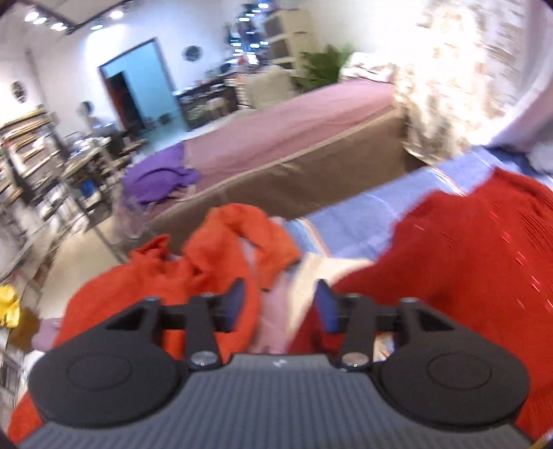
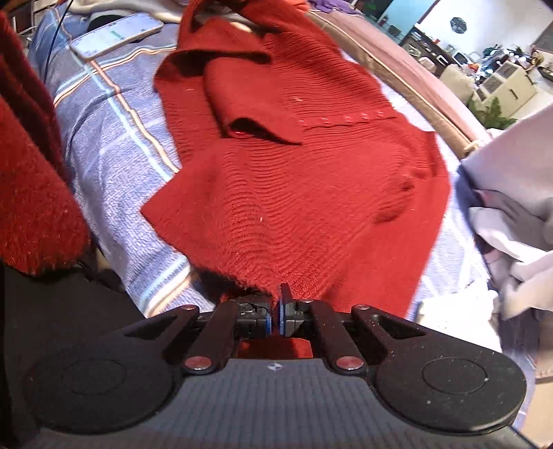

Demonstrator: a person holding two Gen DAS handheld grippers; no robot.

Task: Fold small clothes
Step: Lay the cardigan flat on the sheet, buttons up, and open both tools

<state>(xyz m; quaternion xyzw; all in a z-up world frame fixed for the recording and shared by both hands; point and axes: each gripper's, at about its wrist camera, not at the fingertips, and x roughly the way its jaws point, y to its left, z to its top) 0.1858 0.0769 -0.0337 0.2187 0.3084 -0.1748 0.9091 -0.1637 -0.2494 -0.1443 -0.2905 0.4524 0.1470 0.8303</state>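
Note:
A red knit cardigan (image 2: 293, 165) lies spread on a blue striped bedsheet (image 2: 114, 155), one sleeve folded across its chest. My right gripper (image 2: 275, 307) is shut on the cardigan's near hem, and the knit rises in a ridge from the pinch. In the left wrist view the same cardigan (image 1: 466, 259) fills the right side. My left gripper (image 1: 280, 304) is open above a pale pink cloth (image 1: 273, 328), with nothing pinched between its blue pads. A crumpled orange garment (image 1: 207, 262) lies just left of and beyond it.
A phone (image 2: 117, 32) rests on the sheet beyond the cardigan. White cloths (image 2: 511, 224) are piled on the right. Dark red fuzzy fabric (image 2: 31, 172) hangs at the left edge. A second bed with a pink cover (image 1: 293, 114) and a purple cloth (image 1: 159, 176) stands beyond.

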